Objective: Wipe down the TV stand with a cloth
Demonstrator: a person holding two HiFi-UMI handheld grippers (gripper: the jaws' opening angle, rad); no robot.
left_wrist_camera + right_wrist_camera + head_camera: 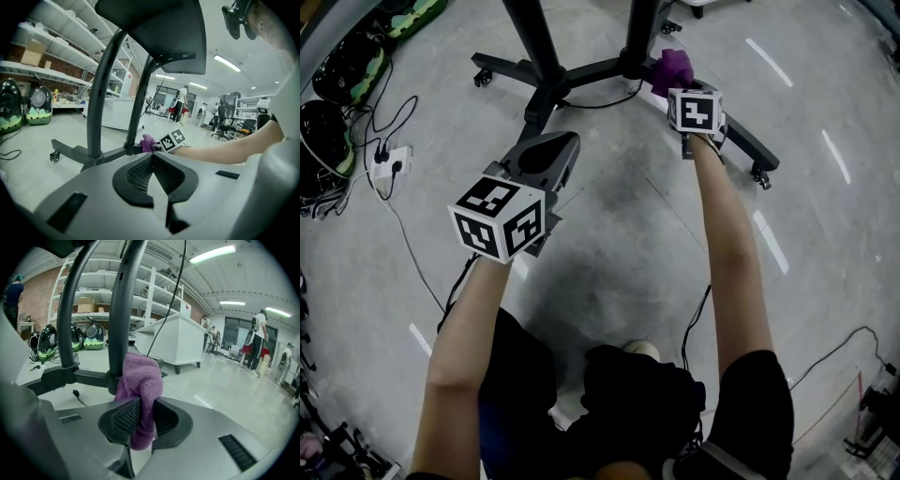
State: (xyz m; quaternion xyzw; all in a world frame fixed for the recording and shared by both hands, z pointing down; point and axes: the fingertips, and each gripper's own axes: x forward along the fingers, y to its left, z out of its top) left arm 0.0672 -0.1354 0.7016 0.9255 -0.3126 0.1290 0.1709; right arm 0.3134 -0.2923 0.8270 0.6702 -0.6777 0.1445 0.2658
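Observation:
The black TV stand (581, 75) shows two poles rising from a wheeled base at the top of the head view. My right gripper (680, 89) is shut on a purple cloth (673, 67), which rests against the base beside the right pole. In the right gripper view the cloth (140, 380) bulges out between the pads (125, 416), close in front of a stand pole (119, 324). My left gripper (567, 141) hangs above the floor short of the base's front leg, shut with nothing in it. From the left gripper view the stand (96, 108) and the cloth (148, 142) lie ahead.
A white power strip (389, 161) with trailing cables lies on the grey floor at the left, near black and green helmet-like items (337, 75). Casters (760, 178) end the stand's legs. A white counter (173, 341) and shelving stand behind; people are far off.

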